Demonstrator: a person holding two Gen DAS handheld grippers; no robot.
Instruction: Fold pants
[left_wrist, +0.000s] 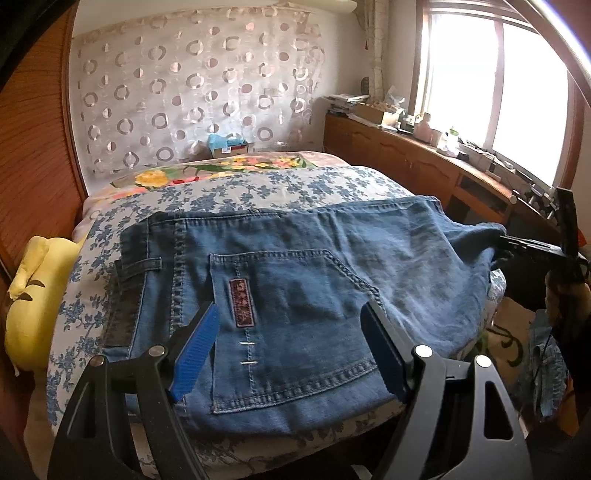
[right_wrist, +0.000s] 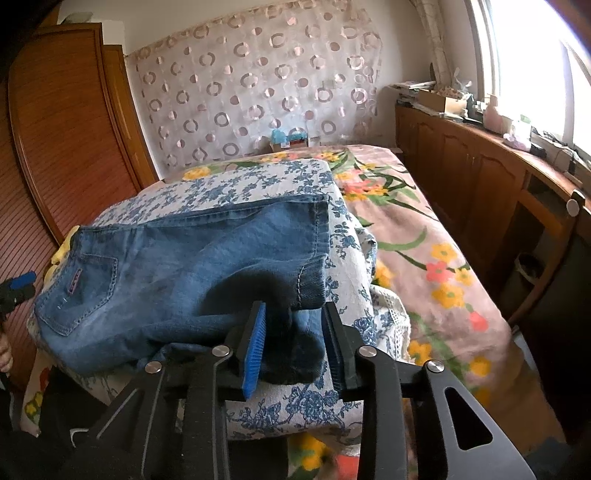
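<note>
The jeans (left_wrist: 288, 280) are spread on the blue-flowered quilt (left_wrist: 236, 192), a yellow pillow (left_wrist: 40, 295) beside their waistband. The left gripper (left_wrist: 288, 350) is held released above the back pocket. A denim fold is clenched by the right gripper (right_wrist: 295, 343).

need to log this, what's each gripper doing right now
left gripper: open, over the jeans, holding nothing
right gripper: shut on the jeans' folded end

Floral quilt (left_wrist: 229, 192), yellow pillow (left_wrist: 40, 291), wood cabinets (right_wrist: 476, 173)
</note>
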